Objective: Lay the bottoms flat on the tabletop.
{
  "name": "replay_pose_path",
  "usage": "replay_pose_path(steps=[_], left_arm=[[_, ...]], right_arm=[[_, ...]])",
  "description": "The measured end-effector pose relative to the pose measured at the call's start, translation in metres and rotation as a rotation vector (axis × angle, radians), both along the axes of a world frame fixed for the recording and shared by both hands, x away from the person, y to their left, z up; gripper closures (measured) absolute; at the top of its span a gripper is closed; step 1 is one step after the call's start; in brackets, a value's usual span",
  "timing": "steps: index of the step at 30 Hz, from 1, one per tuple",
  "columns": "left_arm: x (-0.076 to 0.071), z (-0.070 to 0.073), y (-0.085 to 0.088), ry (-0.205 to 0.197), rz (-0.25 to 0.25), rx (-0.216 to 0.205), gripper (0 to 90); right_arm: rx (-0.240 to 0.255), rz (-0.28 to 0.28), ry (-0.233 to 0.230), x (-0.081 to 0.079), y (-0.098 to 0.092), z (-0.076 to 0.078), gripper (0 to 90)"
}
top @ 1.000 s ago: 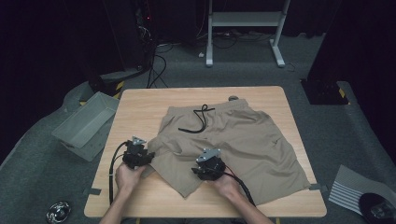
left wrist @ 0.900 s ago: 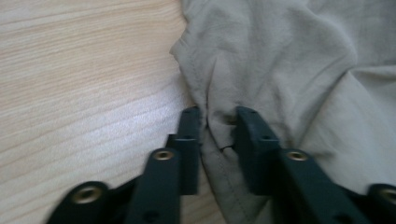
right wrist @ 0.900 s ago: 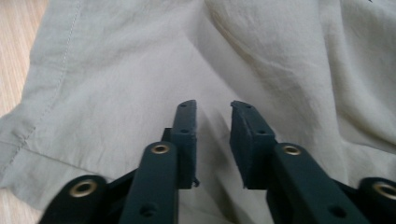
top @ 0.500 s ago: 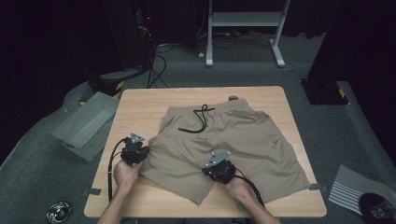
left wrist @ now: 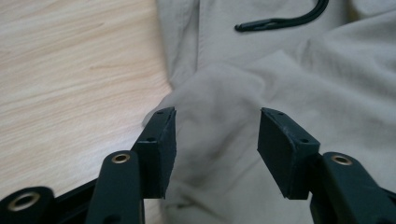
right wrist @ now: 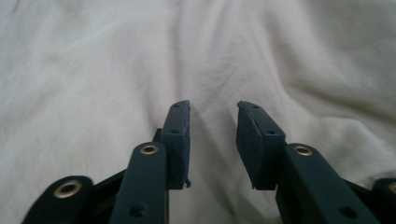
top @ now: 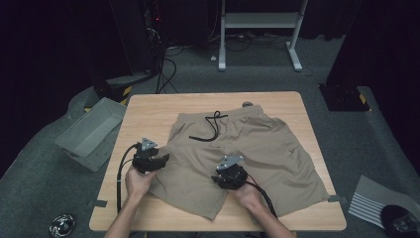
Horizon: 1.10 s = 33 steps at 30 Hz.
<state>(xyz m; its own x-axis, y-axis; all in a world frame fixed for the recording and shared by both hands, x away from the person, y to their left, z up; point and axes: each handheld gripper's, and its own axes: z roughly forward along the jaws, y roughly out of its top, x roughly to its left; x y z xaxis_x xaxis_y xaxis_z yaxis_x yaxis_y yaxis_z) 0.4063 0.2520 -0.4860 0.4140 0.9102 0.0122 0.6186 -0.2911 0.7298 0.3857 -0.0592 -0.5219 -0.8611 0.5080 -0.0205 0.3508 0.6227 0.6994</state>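
Beige shorts (top: 257,148) lie spread flat on the wooden table (top: 148,106), waistband at the far side, black drawstring (top: 210,130) on top. My left gripper (top: 162,158) rests at the outer edge of the shorts' left leg. Its jaws have just been opening and stand open; a soft fold of the cloth (left wrist: 219,93) lies in the gap, and the pads do not press it. The drawstring's end (left wrist: 285,18) lies beyond. My right gripper (top: 220,176) sits on the same leg near the crotch. Its jaws have also just been opening, with only flat cloth (right wrist: 210,56) beneath them.
A grey bin (top: 91,131) stands on the floor left of the table. A white metal stand (top: 257,20) and cables are behind the table. A striped flat object (top: 371,201) lies on the floor at the right. Bare wood runs along the left and front edges.
Both hands stay nearly in place on the left leg. The right gripper shifted slightly to the right. The leg's lower hem now lies a little nearer the table's front edge.
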Motion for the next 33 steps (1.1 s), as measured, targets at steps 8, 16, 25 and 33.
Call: replay_pose_path(steps=[8,16,25,33], left_arm=[[0.026,-0.004,-0.013,0.035,0.017,-0.013,43.2],[0.027,-0.017,-0.025,0.089,-0.017,0.062,52.2],[0.007,-0.011,-0.027,0.109,-0.13,0.126,86.5],[0.027,-0.003,-0.015,0.042,0.017,0.036,56.3]], right_arm=[[-0.01,0.112,0.011,-0.022,0.004,0.001,64.4],[0.062,-0.013,-0.042,-0.004,-0.007,0.013,55.5],[0.033,-0.05,-0.026,0.005,-0.008,-0.005,52.1],[0.039,-0.039,-0.038,0.003,-0.001,0.003,53.1]])
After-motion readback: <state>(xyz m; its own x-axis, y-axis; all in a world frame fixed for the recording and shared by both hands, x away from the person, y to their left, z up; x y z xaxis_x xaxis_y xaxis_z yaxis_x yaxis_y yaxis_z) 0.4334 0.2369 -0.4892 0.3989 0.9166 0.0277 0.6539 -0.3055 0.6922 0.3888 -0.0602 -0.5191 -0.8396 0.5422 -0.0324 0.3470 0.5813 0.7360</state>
